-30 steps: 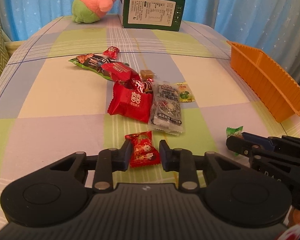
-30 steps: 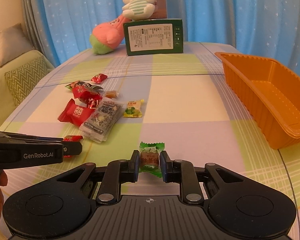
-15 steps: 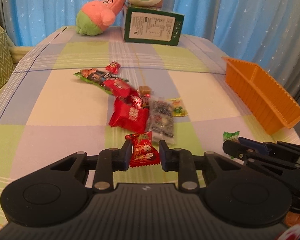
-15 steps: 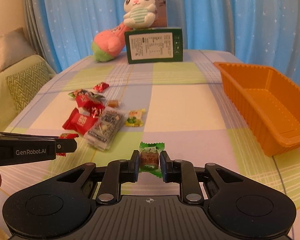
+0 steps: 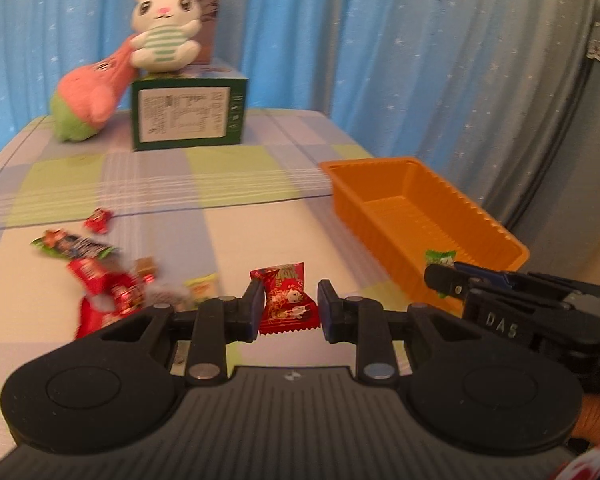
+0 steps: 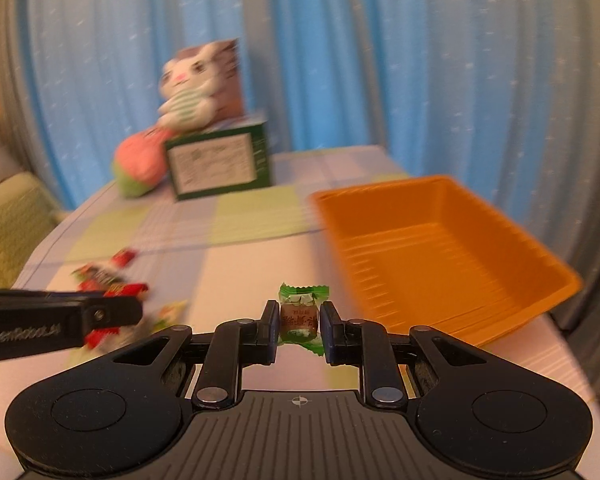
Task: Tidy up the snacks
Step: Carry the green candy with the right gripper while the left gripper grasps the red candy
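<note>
My left gripper (image 5: 287, 309) is shut on a red snack packet (image 5: 286, 300) and holds it above the table. My right gripper (image 6: 299, 320) is shut on a green-wrapped candy (image 6: 299, 316), also lifted. An empty orange tray (image 5: 420, 216) lies to the right; in the right wrist view the tray (image 6: 440, 248) is just ahead and right of the candy. The right gripper (image 5: 440, 276) shows at the tray's near corner in the left wrist view. A blurred pile of snacks (image 5: 104, 280) lies on the table at the left.
A green box (image 5: 188, 116) with a white plush bunny (image 5: 164, 28) on top and a pink-green plush (image 5: 88, 100) beside it stand at the table's far end. Blue curtains hang behind. The table's right edge runs just past the tray.
Both grippers have risen and swung right toward the orange tray, each carrying its snack. The snack pile now lies lower left in both views.
</note>
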Demonstrator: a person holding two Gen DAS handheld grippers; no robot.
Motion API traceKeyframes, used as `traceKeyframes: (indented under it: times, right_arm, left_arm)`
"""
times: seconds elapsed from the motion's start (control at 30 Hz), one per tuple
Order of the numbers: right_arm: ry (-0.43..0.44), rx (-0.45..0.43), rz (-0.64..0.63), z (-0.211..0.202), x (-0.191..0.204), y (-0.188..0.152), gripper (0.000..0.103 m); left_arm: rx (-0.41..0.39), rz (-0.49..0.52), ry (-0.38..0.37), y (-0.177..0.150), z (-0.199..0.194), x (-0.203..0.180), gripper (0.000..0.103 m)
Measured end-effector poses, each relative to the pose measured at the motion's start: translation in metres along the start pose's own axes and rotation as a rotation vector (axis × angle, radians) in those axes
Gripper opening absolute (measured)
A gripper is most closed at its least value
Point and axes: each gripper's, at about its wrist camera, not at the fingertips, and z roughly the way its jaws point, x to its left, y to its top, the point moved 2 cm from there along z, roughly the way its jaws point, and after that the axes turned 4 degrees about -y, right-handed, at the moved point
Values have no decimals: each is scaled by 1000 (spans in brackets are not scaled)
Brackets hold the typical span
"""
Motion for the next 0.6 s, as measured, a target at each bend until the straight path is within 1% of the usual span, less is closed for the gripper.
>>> traceKeyframes:
  times: [0.23, 0.33, 0.43, 0.6]
  right_arm:
    - [-71, -19, 55, 3, -59, 26, 22]
    - [-99, 0, 65, 15, -80, 30, 22]
    - [-128, 10, 75, 26, -100, 31, 22]
    - [-130, 43, 148, 40, -126, 28, 22]
  left_arm:
    - [-10, 49, -110, 27, 32, -50, 25]
    - [-3, 87, -162, 36, 50, -71, 25]
    - [9, 118, -191, 41, 68, -87, 25]
    - [28, 144, -227, 42, 93, -100, 25]
